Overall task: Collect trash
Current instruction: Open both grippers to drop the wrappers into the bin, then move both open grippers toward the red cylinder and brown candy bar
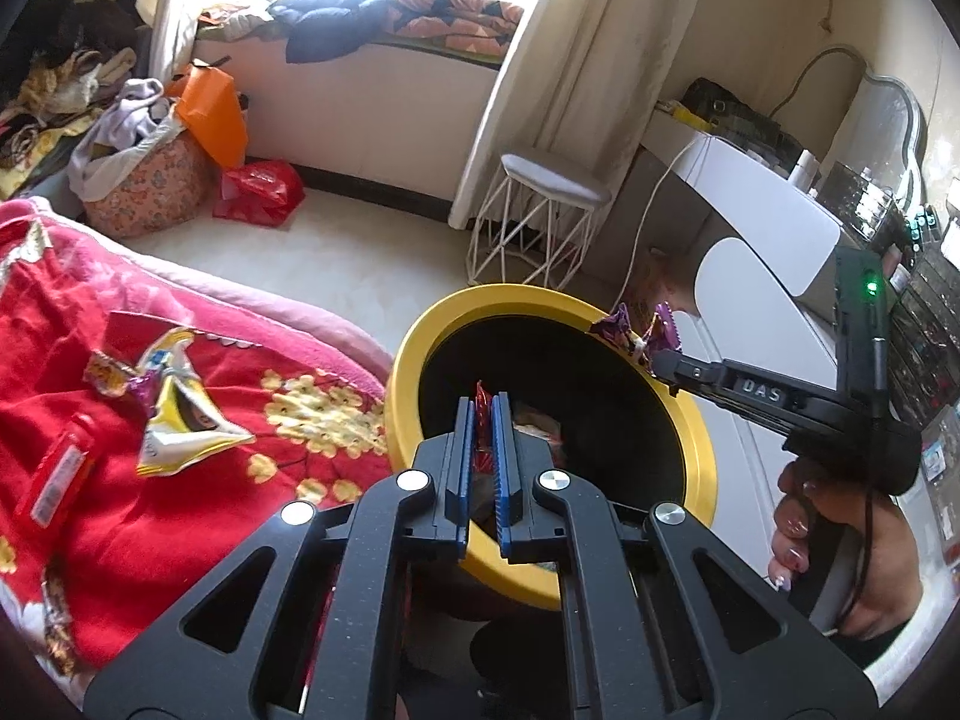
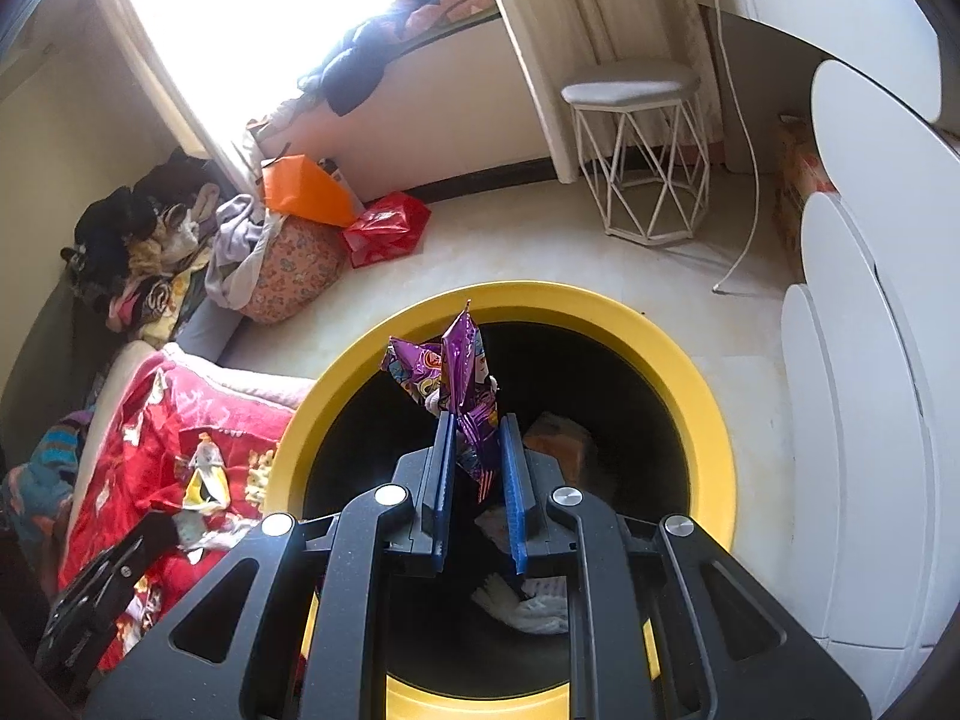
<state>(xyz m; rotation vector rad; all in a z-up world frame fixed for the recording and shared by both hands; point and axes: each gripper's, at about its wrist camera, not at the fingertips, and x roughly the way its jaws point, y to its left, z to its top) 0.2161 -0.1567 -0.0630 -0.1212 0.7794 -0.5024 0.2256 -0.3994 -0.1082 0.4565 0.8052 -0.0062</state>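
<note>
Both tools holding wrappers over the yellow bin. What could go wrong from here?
1. The purple wrapper hangs near the bin's yellow rim in the left view; let go there, it may catch the rim or fall outside.
2. The red wrapper is a thin sliver in the left tool; it may cling to a pad.
3. The yellow wrapper on the red blanket remains.
</note>
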